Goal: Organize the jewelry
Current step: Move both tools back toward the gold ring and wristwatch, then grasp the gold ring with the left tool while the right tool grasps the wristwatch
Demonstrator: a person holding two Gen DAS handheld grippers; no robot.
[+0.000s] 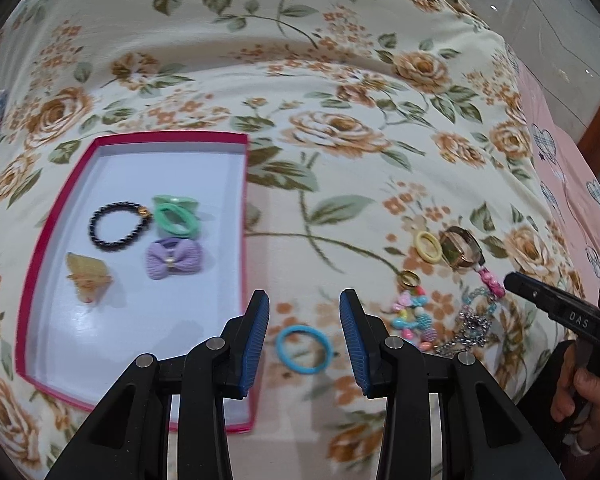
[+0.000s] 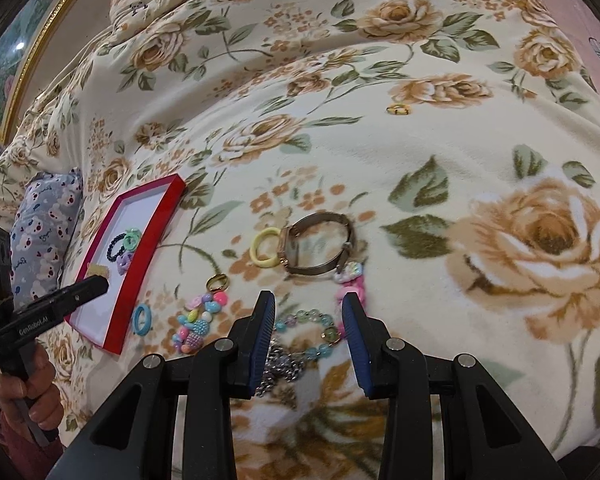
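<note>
Floral blanket, gilt-framed picture, pink sheet, patterned pillow

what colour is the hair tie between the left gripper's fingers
Light blue; the hair tie shows best in the left wrist view, lying on the floral blanket.

Blanket: soft fleecy cloth, matt, floral print. Box: cardboard w/ red rim, white inside slightly glossy. Bow: knitted-looking purple cloth. Bracelet: dark glossy beads. Blue ring: smooth matt, prob. plastic. Watch: gold-tone metal, mesh strap. Chain: shiny silver metal. Gripper pads: ribbed blue, matt; arms black plastic w/ metal pins.
</note>
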